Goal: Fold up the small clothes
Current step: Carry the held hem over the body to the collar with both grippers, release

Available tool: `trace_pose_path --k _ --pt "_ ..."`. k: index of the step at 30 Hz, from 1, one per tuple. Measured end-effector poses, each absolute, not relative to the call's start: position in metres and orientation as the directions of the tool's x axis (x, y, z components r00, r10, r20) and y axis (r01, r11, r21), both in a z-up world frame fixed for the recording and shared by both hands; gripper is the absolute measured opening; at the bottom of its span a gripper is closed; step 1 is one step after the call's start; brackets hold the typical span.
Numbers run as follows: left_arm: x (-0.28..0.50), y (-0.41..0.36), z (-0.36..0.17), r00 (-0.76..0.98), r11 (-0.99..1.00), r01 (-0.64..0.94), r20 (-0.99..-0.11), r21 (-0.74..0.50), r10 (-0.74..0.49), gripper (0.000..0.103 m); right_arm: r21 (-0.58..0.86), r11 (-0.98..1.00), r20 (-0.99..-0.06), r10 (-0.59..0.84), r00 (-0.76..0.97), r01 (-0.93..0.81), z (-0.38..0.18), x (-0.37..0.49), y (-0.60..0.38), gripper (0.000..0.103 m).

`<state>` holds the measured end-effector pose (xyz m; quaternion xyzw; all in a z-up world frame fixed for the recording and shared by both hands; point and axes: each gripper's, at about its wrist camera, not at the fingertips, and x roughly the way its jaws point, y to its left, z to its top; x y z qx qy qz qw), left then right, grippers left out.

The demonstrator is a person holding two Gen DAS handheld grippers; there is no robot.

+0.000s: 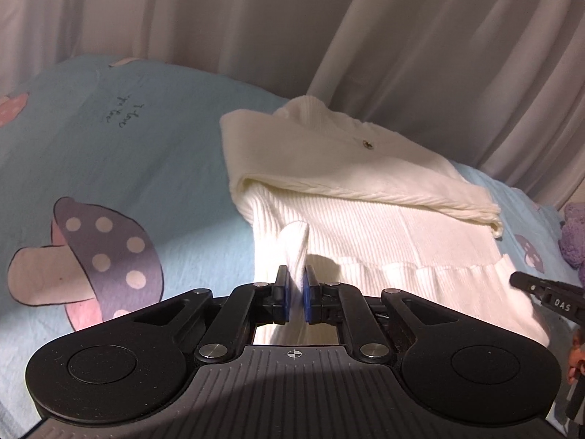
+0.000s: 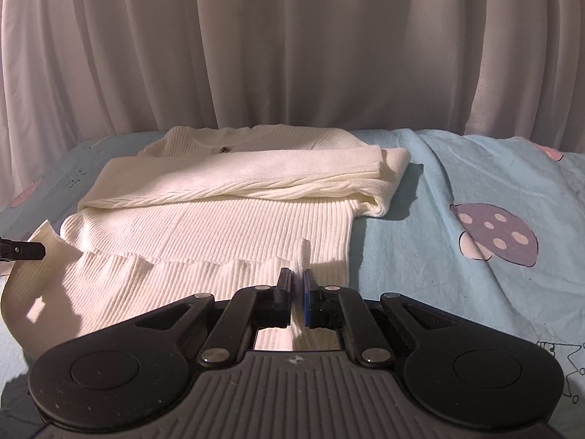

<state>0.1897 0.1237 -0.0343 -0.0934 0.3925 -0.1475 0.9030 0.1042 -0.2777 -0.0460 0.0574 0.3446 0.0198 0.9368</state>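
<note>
Left wrist view: the left gripper (image 1: 296, 285) has its fingers (image 1: 282, 285) pinching a raised fold of the white ribbed sweater's (image 1: 365, 226) bottom hem, lower middle of the frame. The sweater lies on the blue mushroom-print bedsheet (image 1: 128, 153), right of center, with a sleeve (image 1: 347, 175) folded across its chest. The other gripper's tip pokes in at the right edge, by the hem. A purple plush thing (image 1: 574, 234) sits at the far right.

Right wrist view: the right gripper (image 2: 297, 285) is clamped on the hem too, lower center, with a little ridge of knit between the fingers (image 2: 283, 285). The sweater spreads through the center-left, curtain (image 2: 292, 44) hanging behind.
</note>
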Motion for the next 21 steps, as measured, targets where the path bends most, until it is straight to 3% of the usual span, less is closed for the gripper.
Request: trace_pose_path --k 3,6,9,11,13,17,21 --pt "0.194 0.121 -0.037 0.631 0.927 0.221 -0.68 -0.304 -0.374 0.012 0.133 0.991 -0.682 0.081 0.727 0.014 -0.052 0.111 -0.282 0.008" --pt "0.196 0.115 -0.042 0.607 0.928 0.243 -0.702 -0.282 -0.372 0.025 0.161 0.987 -0.687 0.1 0.72 0.016 -0.054 0.114 -0.286 0.011" --pt "0.198 0.109 -0.044 0.596 0.923 0.271 -0.705 -0.275 -0.385 0.03 0.15 0.989 -0.684 0.1 0.722 0.005 -0.055 0.116 -0.285 0.011" --pt "0.2 0.105 -0.046 0.59 0.929 0.273 -0.72 -0.249 -0.366 0.028 0.124 0.992 -0.682 0.086 0.726 0.0 -0.055 0.117 -0.28 0.006" --pt "0.202 0.104 -0.047 0.591 0.939 0.266 -0.733 -0.217 -0.336 0.009 0.101 0.995 -0.671 0.072 0.738 -0.005 -0.051 0.115 -0.276 0.006" --pt "0.206 0.112 -0.03 0.617 0.937 0.26 -0.706 -0.233 -0.347 0.008 0.107 0.994 -0.598 0.06 0.799 0.005 -0.024 0.115 -0.282 0.005" --pt "0.22 0.128 0.007 0.697 0.92 0.237 -0.605 -0.312 -0.385 0.008 0.093 0.996 -0.531 0.039 0.847 0.012 0.003 0.134 -0.289 0.005"
